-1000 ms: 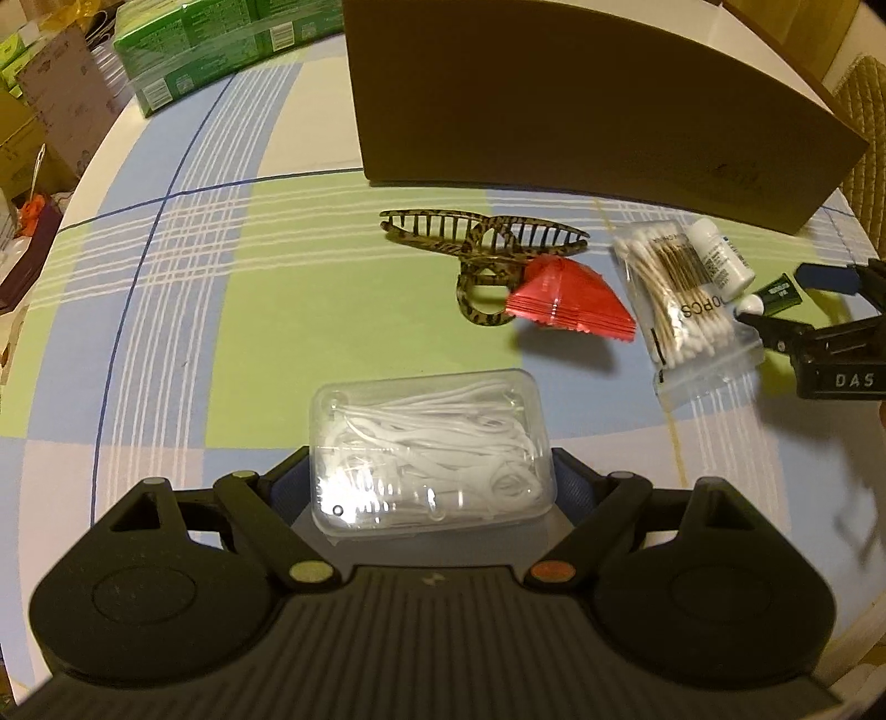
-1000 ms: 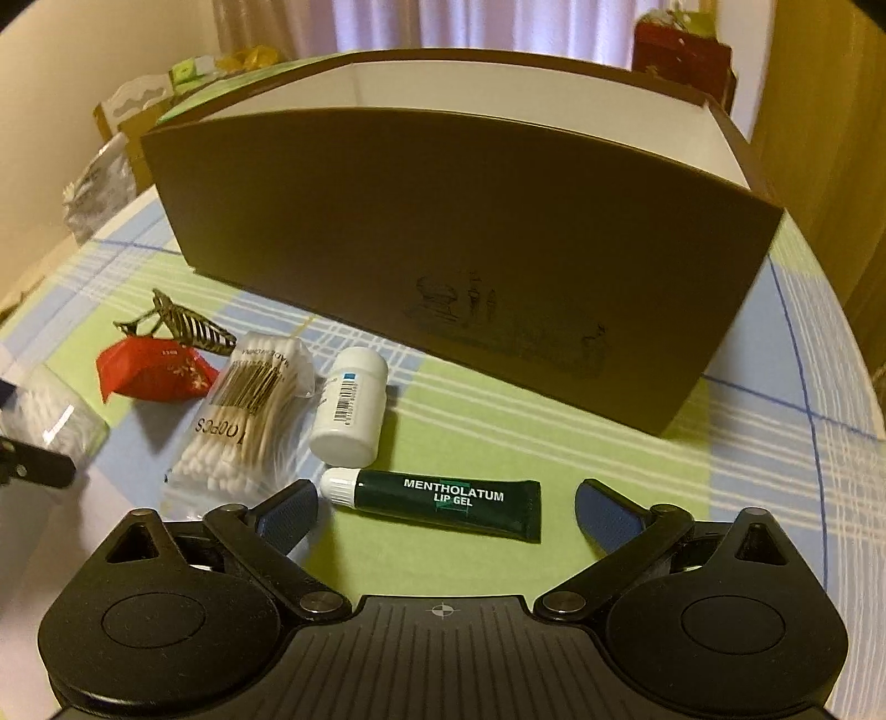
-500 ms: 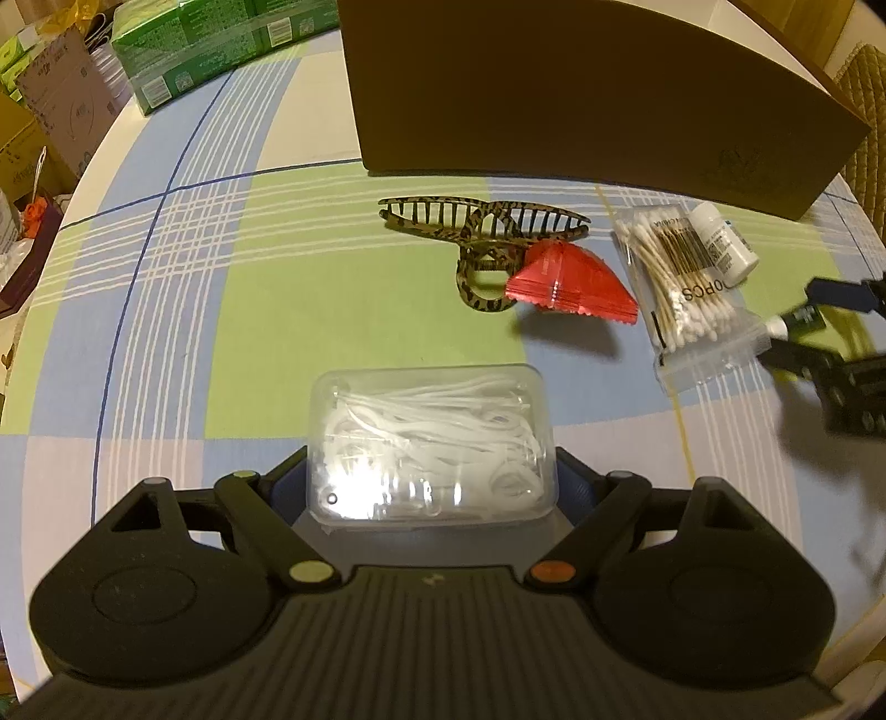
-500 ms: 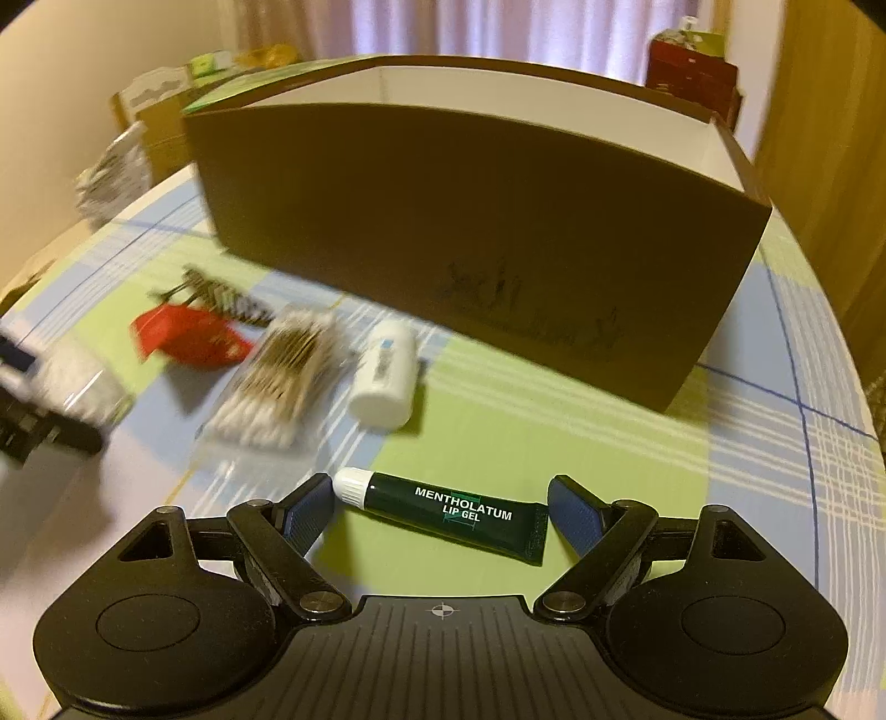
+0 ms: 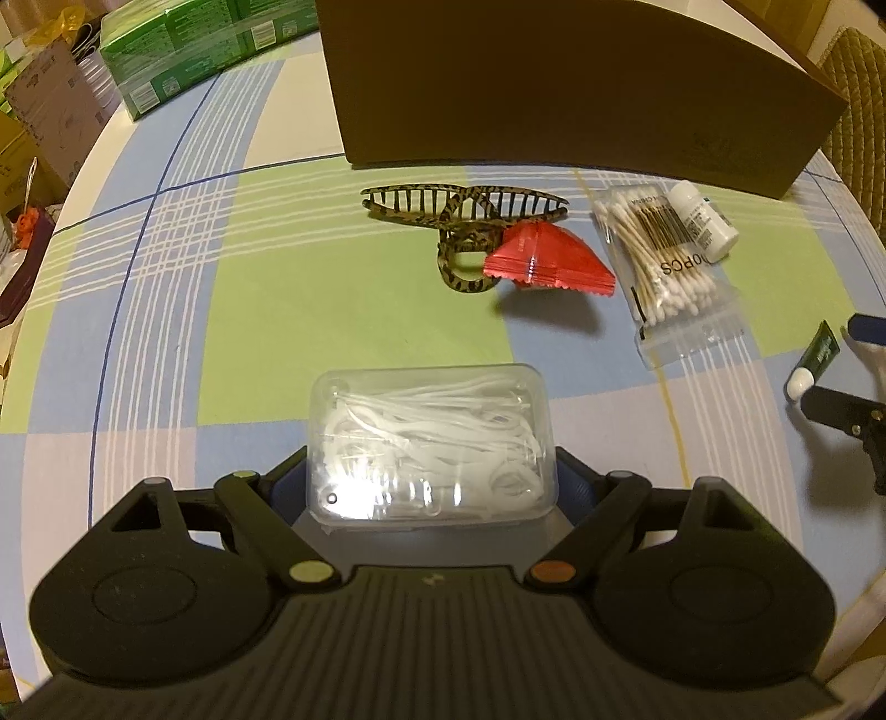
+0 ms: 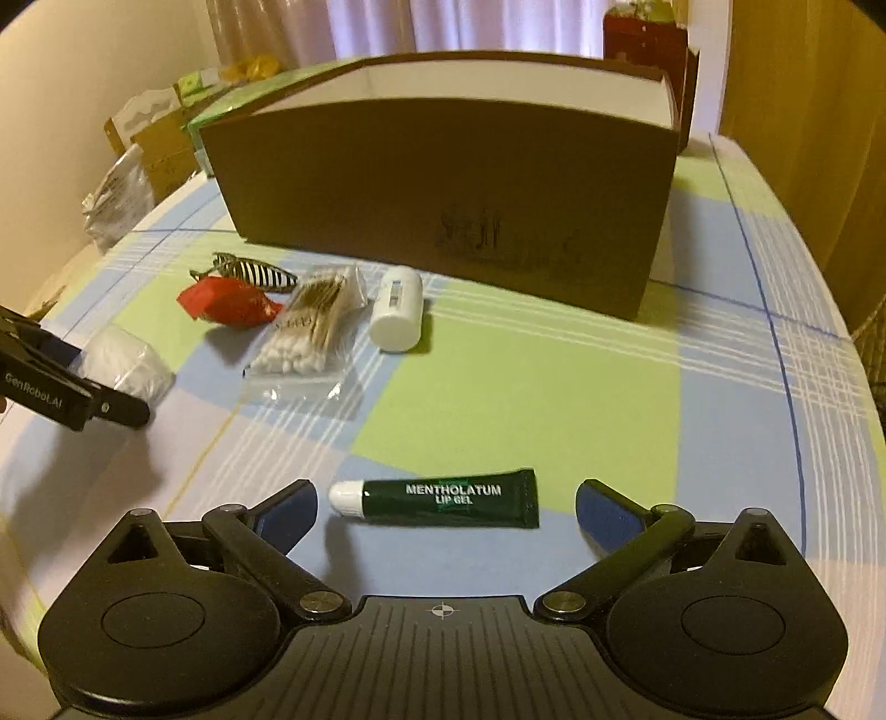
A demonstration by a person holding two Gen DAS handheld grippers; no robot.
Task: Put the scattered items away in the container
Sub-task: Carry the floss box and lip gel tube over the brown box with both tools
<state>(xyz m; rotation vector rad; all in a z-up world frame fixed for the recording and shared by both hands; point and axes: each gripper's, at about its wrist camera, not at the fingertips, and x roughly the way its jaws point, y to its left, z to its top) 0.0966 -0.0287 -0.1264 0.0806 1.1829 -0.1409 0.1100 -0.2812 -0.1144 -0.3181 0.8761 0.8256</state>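
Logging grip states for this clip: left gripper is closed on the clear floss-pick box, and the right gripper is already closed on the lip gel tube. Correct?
Not quite. The left gripper does hold the floss-pick box, but the right gripper is open: in the right wrist view its fingers stand apart on either side of the lip gel tube, touching neither end.

You face a round counter point(image 6: 554, 387) under a checked cloth, pale curtains point(image 6: 470, 27) behind, a wooden panel point(image 6: 803, 111) at right.
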